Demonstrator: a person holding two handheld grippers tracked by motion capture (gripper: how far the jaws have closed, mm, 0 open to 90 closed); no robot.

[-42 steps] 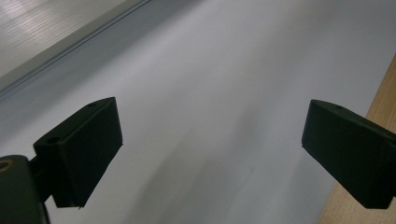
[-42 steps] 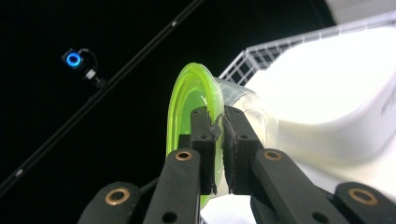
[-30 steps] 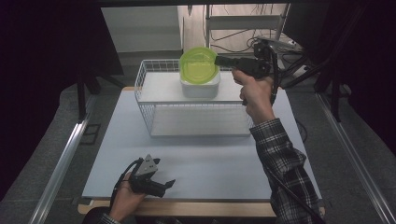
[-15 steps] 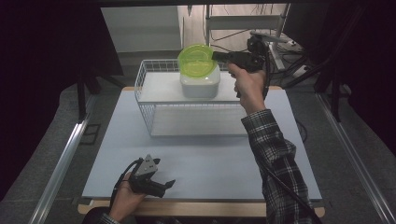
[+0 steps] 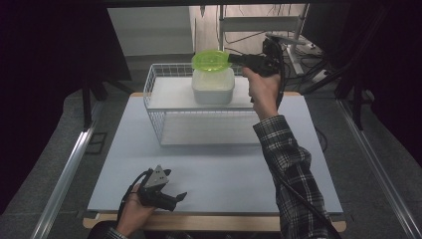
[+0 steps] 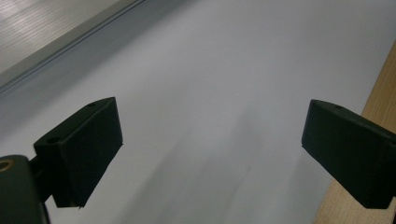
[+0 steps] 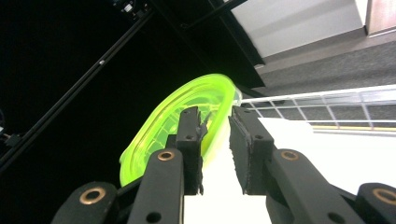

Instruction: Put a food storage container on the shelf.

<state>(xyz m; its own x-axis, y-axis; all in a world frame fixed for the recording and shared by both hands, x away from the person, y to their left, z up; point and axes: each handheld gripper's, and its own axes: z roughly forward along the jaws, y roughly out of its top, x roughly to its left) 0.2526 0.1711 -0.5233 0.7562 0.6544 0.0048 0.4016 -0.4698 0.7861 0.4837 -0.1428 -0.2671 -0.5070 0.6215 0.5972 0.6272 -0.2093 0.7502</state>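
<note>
The green lid rests on the white container inside the wire basket. The right tongs have just been opening, letting go of its rim so it settles; the left tongs idle wide open and empty on the worktop.

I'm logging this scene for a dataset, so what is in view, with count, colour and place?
lid: one, lime green, resting on the white container, its rim between the right gripper's fingers.
container: one, white, inside the wire basket.
wire basket: one, white, far half of the mat.
mat: one, pale grey, covering the table.
right gripper: one, black, at the lid's rim, fingers just opening.
left gripper: one, black, open, low over the mat's near edge.
</note>
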